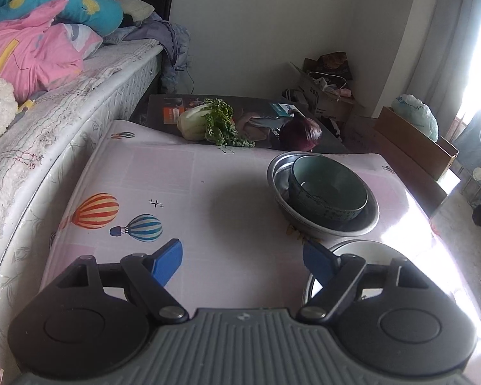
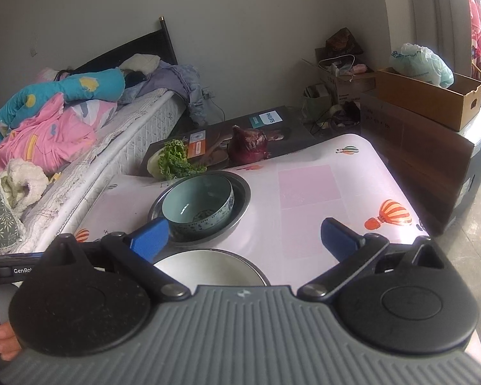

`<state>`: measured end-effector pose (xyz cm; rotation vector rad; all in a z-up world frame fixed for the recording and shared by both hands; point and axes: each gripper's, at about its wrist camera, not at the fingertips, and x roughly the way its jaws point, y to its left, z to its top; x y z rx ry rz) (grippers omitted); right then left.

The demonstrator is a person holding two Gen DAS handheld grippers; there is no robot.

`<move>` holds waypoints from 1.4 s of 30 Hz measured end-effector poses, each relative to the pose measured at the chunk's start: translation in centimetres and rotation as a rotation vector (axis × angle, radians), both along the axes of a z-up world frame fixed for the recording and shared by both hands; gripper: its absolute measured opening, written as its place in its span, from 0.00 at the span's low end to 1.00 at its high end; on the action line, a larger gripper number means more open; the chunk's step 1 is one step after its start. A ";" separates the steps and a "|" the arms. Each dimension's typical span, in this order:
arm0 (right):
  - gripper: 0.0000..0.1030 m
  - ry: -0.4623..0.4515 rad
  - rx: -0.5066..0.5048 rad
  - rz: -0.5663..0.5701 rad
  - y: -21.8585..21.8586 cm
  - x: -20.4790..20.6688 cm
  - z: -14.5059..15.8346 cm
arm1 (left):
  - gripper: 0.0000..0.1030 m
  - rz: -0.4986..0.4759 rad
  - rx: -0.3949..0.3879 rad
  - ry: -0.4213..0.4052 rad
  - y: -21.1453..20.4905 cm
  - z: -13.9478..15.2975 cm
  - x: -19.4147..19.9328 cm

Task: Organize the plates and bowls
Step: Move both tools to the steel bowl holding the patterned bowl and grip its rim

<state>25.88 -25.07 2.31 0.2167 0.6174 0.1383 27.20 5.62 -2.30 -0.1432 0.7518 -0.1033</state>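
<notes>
A blue-green ceramic bowl sits inside a wider steel bowl on the table with the balloon-print cloth. Nearer to me lies a steel plate, partly hidden by the gripper bodies. My left gripper hovers open over bare cloth, left of the plate, nothing between its blue pads. In the right wrist view my right gripper is open above the plate's far rim, its left pad just in front of the steel bowl.
A leafy cabbage and a red cabbage lie on a flat dark box at the table's far edge. A bed with heaped bedding runs along the left. Cardboard boxes stand at the right.
</notes>
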 end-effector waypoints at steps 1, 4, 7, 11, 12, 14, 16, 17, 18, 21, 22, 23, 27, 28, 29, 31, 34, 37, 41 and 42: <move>0.99 0.017 0.008 0.005 -0.1 1.2 -0.4 | 0.81 0.001 -0.003 0.000 0.0 0.0 0.7; 0.97 0.066 0.044 0.023 -0.3 4.7 -1.4 | 0.77 0.001 -0.017 0.011 -0.3 -0.3 3.5; 0.92 0.118 0.069 0.037 -0.4 8.5 -2.6 | 0.69 -0.009 -0.037 0.034 -0.7 -0.7 6.1; 0.75 0.176 0.089 0.051 -0.3 12.0 -4.3 | 0.59 -0.019 -0.075 0.080 -1.3 -1.6 8.9; 0.72 0.195 0.097 0.049 -0.3 13.0 -4.9 | 0.57 -0.021 -0.086 0.096 -1.4 -1.9 9.5; 0.61 0.226 0.106 0.044 -0.2 14.5 -6.0 | 0.53 -0.025 -0.107 0.130 -1.7 -2.4 10.5; 0.53 0.248 0.114 0.039 -0.1 15.7 -6.9 | 0.52 -0.030 -0.115 0.145 -2.0 -2.8 11.0; 0.49 0.258 0.117 0.039 0.0 16.2 -7.3 | 0.51 -0.033 -0.109 0.148 -2.3 -2.9 11.2; 0.48 0.266 0.123 0.042 0.0 16.5 -7.6 | 0.50 -0.035 -0.102 0.151 -2.5 -3.1 11.5; 0.42 0.285 0.136 0.057 0.4 17.6 -8.4 | 0.40 -0.035 -0.091 0.173 -2.9 -3.5 12.0; 0.40 0.291 0.132 0.062 0.6 17.9 -8.8 | 0.34 -0.039 -0.090 0.181 -3.1 -3.7 12.3; 0.36 0.297 0.129 0.066 0.8 18.1 -9.0 | 0.31 -0.041 -0.087 0.185 -3.2 -3.8 12.4; 0.30 0.323 0.144 0.078 0.9 18.9 -9.9 | 0.27 -0.048 -0.069 0.194 -3.8 -4.2 13.0; 0.29 0.327 0.153 0.080 0.9 19.1 -10.1 | 0.25 -0.049 -0.069 0.196 -3.9 -4.3 13.2; 0.27 0.331 0.162 0.082 0.9 19.3 -10.2 | 0.23 -0.050 -0.069 0.199 -4.0 -4.4 13.3; 0.24 0.341 0.183 0.082 1.0 19.9 -10.6 | 0.19 -0.052 -0.067 0.205 -4.3 -4.6 13.5; 0.19 0.355 0.212 0.085 1.0 20.3 -11.2 | 0.16 -0.051 -0.069 0.222 -4.7 -4.9 13.9; 0.14 0.360 0.229 0.086 1.3 20.7 -11.6 | 0.15 -0.041 -0.075 0.234 -4.8 -5.2 14.2; 0.09 0.370 0.234 0.094 1.6 20.6 -11.4 | 0.15 -0.042 -0.081 0.246 -4.7 -5.1 14.0; 0.09 0.374 0.238 0.095 1.5 20.5 -11.4 | 0.15 -0.044 -0.079 0.249 -4.7 -5.0 13.8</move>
